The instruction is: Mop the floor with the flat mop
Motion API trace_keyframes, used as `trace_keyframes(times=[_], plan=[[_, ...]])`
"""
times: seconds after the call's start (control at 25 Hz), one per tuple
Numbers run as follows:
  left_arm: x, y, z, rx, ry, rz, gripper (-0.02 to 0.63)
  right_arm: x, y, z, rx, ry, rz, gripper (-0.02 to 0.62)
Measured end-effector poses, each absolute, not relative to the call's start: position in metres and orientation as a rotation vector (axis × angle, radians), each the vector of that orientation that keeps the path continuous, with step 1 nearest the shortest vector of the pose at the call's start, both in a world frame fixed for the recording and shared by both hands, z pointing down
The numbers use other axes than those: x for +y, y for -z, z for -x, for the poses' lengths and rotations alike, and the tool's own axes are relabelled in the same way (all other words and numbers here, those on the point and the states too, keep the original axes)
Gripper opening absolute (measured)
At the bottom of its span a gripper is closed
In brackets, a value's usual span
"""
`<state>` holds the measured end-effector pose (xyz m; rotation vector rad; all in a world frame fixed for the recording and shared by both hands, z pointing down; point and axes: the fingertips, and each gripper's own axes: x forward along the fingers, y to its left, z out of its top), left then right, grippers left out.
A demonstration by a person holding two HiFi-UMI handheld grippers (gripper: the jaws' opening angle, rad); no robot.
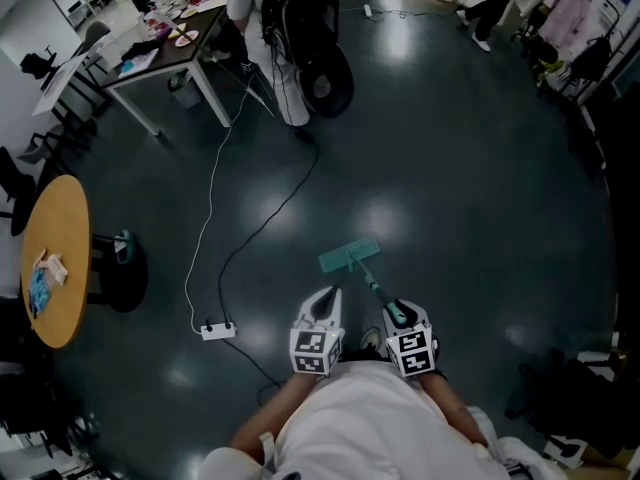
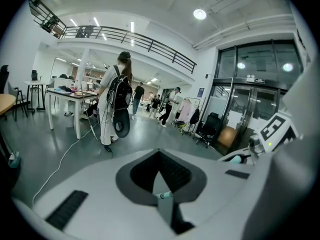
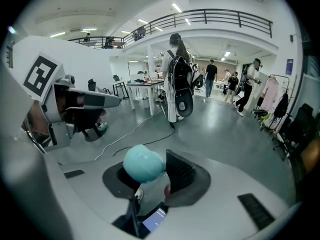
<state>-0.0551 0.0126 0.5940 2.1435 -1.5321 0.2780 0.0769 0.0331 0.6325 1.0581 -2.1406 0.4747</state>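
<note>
From the head view, the flat mop [image 1: 349, 257] has its teal pad flat on the dark floor [image 1: 450, 198], just ahead of the person. Its handle [image 1: 372, 286] slants back and to the right, up into the right claw [image 1: 396, 314]. The left claw [image 1: 326, 298] hangs just beside the handle on its left, pointing forward, not touching it. A cable runs across the floor to a power strip [image 1: 217, 330], off to the left and well apart from the pad.

In the left gripper view, the left claw's two dark pads meet at their tips and hold nothing. A small teal bit shows low in the slot behind them, and I cannot tell what it is. The other gripper's marker cube [image 2: 274, 129] sits close on the right. A person with a backpack [image 2: 116, 101] stands further off, beside a counter [image 2: 62, 95].

In the right gripper view, the right claw is clamped on the rounded teal top end of the handle [image 3: 143, 164], which fills the space between its pads.

So the mop's long axis runs from the right claw forward and leftward down to the pad, and the right hand alone carries it. The free left claw is the nearer one to the shaft lower down, which lies just to its right. My guess is that it would only need to open and shift rightward to steady the push
</note>
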Motion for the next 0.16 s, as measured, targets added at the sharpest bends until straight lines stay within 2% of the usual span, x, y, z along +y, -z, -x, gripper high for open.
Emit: trace_keyframes(times=[0.16], plan=[[0.0134, -0.5966, 0.0552, -1.529, -0.275, -2.144, 0.005, 0.0317, -0.6340, -0.0743, -2.144, -0.465, -1.056, 0.115]])
